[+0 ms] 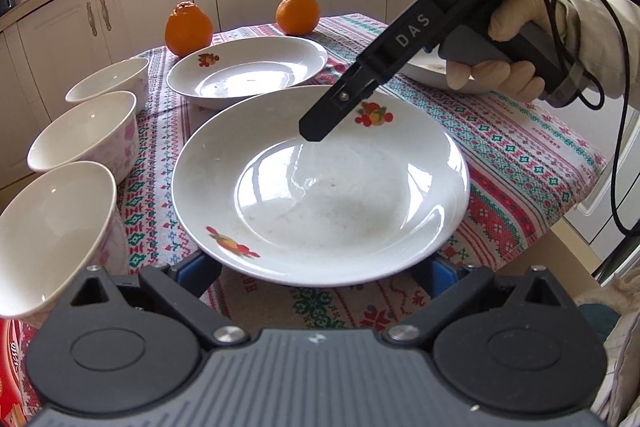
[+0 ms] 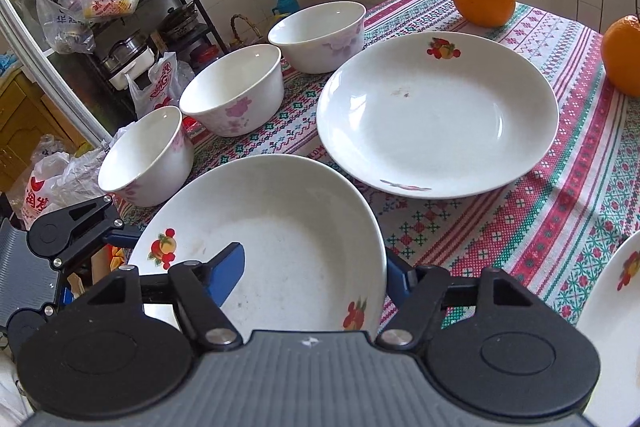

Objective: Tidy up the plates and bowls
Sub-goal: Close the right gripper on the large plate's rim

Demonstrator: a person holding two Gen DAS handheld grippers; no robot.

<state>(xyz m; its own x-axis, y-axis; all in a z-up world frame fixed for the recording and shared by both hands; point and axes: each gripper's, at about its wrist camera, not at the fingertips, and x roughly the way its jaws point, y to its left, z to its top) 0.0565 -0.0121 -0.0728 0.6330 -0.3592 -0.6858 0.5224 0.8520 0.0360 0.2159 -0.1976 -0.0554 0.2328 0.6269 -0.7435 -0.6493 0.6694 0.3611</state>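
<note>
- Left wrist view: the near plate sits on the patterned cloth, its near rim lying between the blue fingers of the left gripper, which stand wide on either side; whether they touch the rim I cannot tell, as the plate hides the tips; the right gripper reaches in from above, its black finger over the far slope of the same plate; a second plate lies behind, a third is half hidden by the gloved hand; three bowls line the left edge; two oranges stand at the back.
- Right wrist view: the right gripper straddles the near plate, one blue finger inside the dish and the other outside the rim, the jaws open and not yet closed on it; the left gripper shows at the plate's left edge; the second plate lies beyond, the bowls in a row to the left.
- Handling, as a judgement: the plate is glazed ceramic, stiff, fairly heavy, slippery and breakable; the rim is the place to pinch, inside and outside, and it should be lifted level.
</note>
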